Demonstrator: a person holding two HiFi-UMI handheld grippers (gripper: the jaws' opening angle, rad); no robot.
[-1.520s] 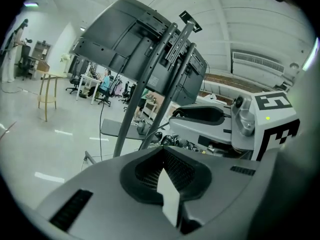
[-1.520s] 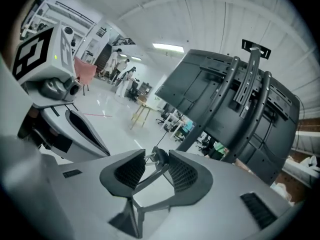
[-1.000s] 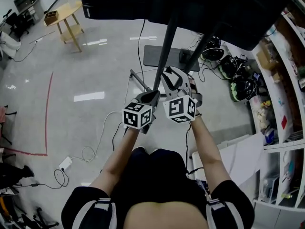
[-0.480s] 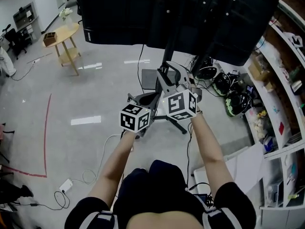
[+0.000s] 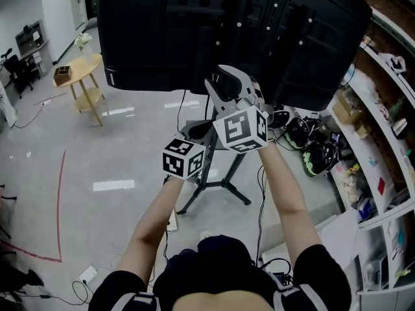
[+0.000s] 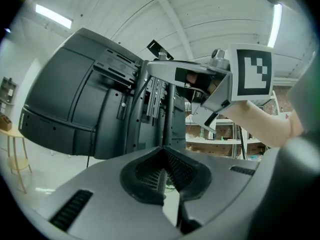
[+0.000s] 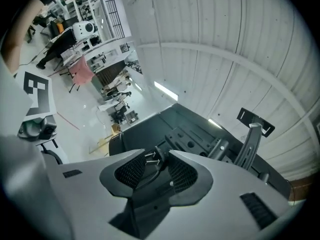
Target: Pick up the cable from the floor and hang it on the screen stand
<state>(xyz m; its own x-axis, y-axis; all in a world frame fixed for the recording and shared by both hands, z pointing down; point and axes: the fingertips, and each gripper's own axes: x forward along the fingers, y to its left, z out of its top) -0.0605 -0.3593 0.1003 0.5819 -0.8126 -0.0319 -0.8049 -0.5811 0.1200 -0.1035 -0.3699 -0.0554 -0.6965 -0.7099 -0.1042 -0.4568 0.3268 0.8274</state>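
The back of the big black screen (image 5: pixel 168 37) fills the top of the head view, on a stand (image 5: pixel 224 173) with splayed legs. My right gripper (image 5: pixel 216 80) is raised against the screen's back. In the right gripper view it (image 7: pixel 157 156) is shut on the cable's two-pronged plug (image 7: pixel 149 158), with the screen's mounting bracket (image 7: pixel 252 129) just beyond. My left gripper (image 5: pixel 194 129) is lower and to the left. Its jaws (image 6: pixel 162 149) meet at the tips, and a dark strand of the cable (image 6: pixel 186 219) runs down from between them. A thin black cable (image 5: pixel 260 193) hangs beside the right arm.
A round wooden table (image 5: pixel 81 70) stands far left and a red tape line (image 5: pixel 61 199) marks the floor. Shelves (image 5: pixel 382 141) line the right side, with helmets and gear (image 5: pixel 318 157) on the floor by them. A white power strip (image 5: pixel 88 276) lies near my feet.
Both grippers have risen from near the stand's base up to the screen's back, the right one higher. The head view has tilted up, showing more of the screen.
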